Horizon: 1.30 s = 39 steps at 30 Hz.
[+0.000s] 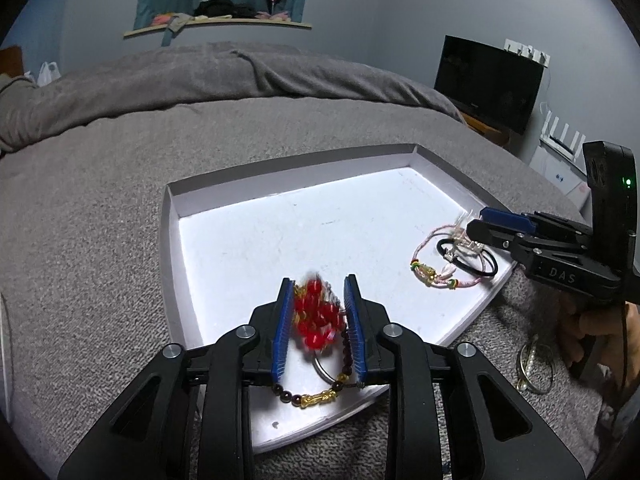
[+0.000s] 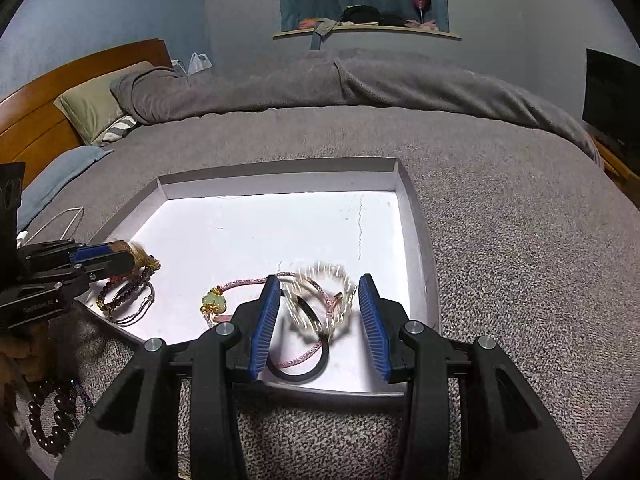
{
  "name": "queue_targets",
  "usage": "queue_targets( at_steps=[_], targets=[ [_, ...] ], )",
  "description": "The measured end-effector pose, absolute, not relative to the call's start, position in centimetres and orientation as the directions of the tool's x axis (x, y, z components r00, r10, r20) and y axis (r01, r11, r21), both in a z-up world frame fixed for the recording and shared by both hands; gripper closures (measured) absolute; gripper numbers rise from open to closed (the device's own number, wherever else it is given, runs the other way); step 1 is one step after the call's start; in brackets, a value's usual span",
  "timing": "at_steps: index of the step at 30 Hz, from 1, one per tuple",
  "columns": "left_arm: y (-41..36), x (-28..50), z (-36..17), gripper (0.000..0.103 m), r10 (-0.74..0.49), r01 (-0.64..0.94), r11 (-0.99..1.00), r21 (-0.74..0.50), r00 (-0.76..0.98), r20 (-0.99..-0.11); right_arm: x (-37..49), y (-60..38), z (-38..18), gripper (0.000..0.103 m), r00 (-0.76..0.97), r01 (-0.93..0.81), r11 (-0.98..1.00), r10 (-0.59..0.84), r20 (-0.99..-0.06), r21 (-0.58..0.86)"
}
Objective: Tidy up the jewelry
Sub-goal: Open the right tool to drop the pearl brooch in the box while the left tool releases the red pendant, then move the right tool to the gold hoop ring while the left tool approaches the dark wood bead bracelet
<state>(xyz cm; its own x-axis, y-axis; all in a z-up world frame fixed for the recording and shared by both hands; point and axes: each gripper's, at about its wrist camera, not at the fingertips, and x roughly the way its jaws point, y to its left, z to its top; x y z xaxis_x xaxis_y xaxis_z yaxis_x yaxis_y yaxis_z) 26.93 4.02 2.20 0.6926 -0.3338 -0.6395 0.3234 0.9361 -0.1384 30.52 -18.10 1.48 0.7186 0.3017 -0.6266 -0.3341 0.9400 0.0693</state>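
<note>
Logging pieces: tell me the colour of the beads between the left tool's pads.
Red beads, clearest in left wrist view.

White shallow tray (image 1: 176, 240) on grey bed. Red bead bracelet (image 1: 316, 316), blurred, near tray's front-left edge, w/ dark bead strand (image 1: 348, 354) w/ gold charm and a metal ring beside it. Front right: pale blurred bracelet (image 2: 320, 300) over black band (image 2: 298, 372), pink cord w/ green charm (image 2: 214, 302).

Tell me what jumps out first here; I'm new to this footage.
A blurred red bead bracelet sits between the left gripper fingers, over the near edge of the white tray on the grey bed. A blurred pale bracelet sits between the right gripper fingers.
</note>
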Motion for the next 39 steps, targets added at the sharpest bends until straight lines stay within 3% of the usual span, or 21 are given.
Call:
queue_targets(
  at_steps=[3, 5, 12, 13, 14, 15, 22, 29, 39],
  targets=[
    [4.3, 26.6, 2.3, 0.052, -0.329, 0.316, 0.939, -0.137, 0.703, -0.631, 30.4, -18.0, 1.5, 0.049, 0.717, -0.349, 0.935, 0.313, -0.623, 0.068],
    [4.4, 26.4, 2.5, 0.051, -0.329, 0.313, 0.940, -0.139, 0.709, -0.624, 30.1, -17.9, 1.7, 0.036, 0.726, -0.353, 0.934, 0.309, -0.614, 0.052],
    [4.8, 25.7, 2.9, 0.047, -0.318, 0.295, 0.945, -0.143, 0.722, -0.615, 29.3, -18.3, 2.1, 0.028, 0.745, -0.353, 0.933, 0.321, -0.584, 0.063],
    [4.8, 25.5, 3.0, 0.039, -0.317, 0.294, 0.945, -0.142, 0.724, -0.612, 29.2, -18.5, 2.3, 0.028, 0.754, -0.347, 0.936, 0.320, -0.574, 0.066],
    [4.9, 25.2, 3.2, 0.020, -0.313, 0.291, 0.947, -0.138, 0.733, -0.603, 29.0, -18.7, 2.3, 0.028, 0.758, -0.345, 0.936, 0.321, -0.567, 0.069],
    [5.0, 24.8, 3.4, 0.016, -0.305, 0.286, 0.950, -0.129, 0.749, -0.588, 28.8, -18.8, 2.5, 0.028, 0.766, -0.341, 0.937, 0.322, -0.557, 0.072],
    [5.2, 23.5, 4.1, 0.015, -0.312, 0.289, 0.948, -0.132, 0.769, -0.558, 27.8, -19.6, 2.8, 0.022, 0.779, -0.328, 0.941, 0.320, -0.539, 0.084],
    [5.5, 21.9, 4.3, 0.014, -0.310, 0.288, 0.949, -0.130, 0.768, -0.560, 26.7, -20.0, 2.8, 0.009, 0.778, -0.335, 0.938, 0.331, -0.534, 0.093],
    [6.5, 19.2, 4.0, 0.014, -0.281, 0.268, 0.957, -0.109, 0.772, -0.570, 24.8, -20.1, 2.5, 0.006, 0.763, -0.351, 0.932, 0.340, -0.550, 0.090]
  ],
)
